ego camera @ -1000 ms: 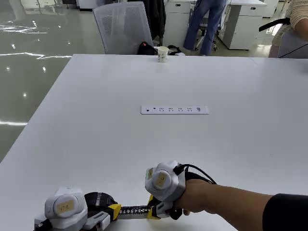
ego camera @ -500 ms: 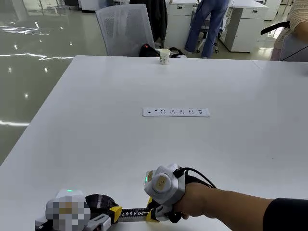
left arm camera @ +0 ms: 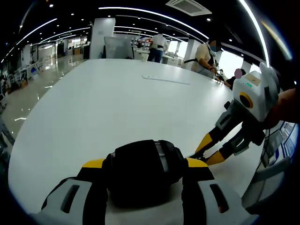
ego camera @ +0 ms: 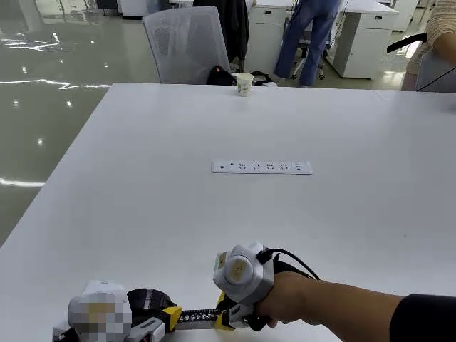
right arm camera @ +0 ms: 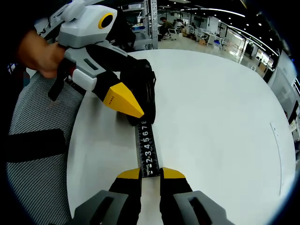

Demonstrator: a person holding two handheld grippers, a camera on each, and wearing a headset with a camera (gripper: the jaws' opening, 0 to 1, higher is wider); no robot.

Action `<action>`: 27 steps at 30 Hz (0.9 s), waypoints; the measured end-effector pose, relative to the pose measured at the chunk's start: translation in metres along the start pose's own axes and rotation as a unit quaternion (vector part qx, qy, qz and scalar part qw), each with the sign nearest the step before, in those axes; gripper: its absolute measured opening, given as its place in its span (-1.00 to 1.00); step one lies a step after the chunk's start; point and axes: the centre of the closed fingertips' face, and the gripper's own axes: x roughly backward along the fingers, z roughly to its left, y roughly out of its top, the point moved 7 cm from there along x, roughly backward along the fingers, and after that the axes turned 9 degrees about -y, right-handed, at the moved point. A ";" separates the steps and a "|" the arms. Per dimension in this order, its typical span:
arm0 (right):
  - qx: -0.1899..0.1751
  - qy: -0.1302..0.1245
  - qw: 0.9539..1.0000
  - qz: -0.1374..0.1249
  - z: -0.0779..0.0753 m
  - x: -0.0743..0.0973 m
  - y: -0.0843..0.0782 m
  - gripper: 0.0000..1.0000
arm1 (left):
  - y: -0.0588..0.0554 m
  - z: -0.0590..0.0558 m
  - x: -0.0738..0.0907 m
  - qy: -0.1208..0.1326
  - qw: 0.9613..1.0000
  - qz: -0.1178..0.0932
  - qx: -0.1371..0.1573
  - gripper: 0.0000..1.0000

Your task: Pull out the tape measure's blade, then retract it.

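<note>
White worktop (ego camera: 214,228), left tongs (left arm camera: 145,164) clamped round the tape measure (left arm camera: 140,185), right tongs (right arm camera: 150,174) pinching the blade (right arm camera: 146,143), closer to the left tongs than a second ago, so probably retracting.

The tip of the blade (right arm camera: 146,145) is hidden between the pinching jaws of the right gripper (right arm camera: 151,174), so its hook cannot be made out. The jaws of the left gripper (left arm camera: 145,165) cover the flanks and underside of the tape measure case (left arm camera: 143,154) clamped between them. In the head view the bottom edge cuts that gripper off.
</note>
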 end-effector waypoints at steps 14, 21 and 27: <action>-0.011 0.006 1.000 -0.007 0.000 -0.003 0.003 -0.77 | 0.001 0.001 0.001 -0.003 1.000 0.000 0.001 0.17; -0.001 0.011 1.000 -0.013 0.002 -0.005 0.006 -0.77 | 0.001 0.001 0.001 -0.003 1.000 -0.001 0.002 0.17; -0.001 0.012 1.000 -0.015 0.002 -0.006 0.008 -0.78 | 0.001 0.001 0.002 -0.004 1.000 -0.001 0.002 0.17</action>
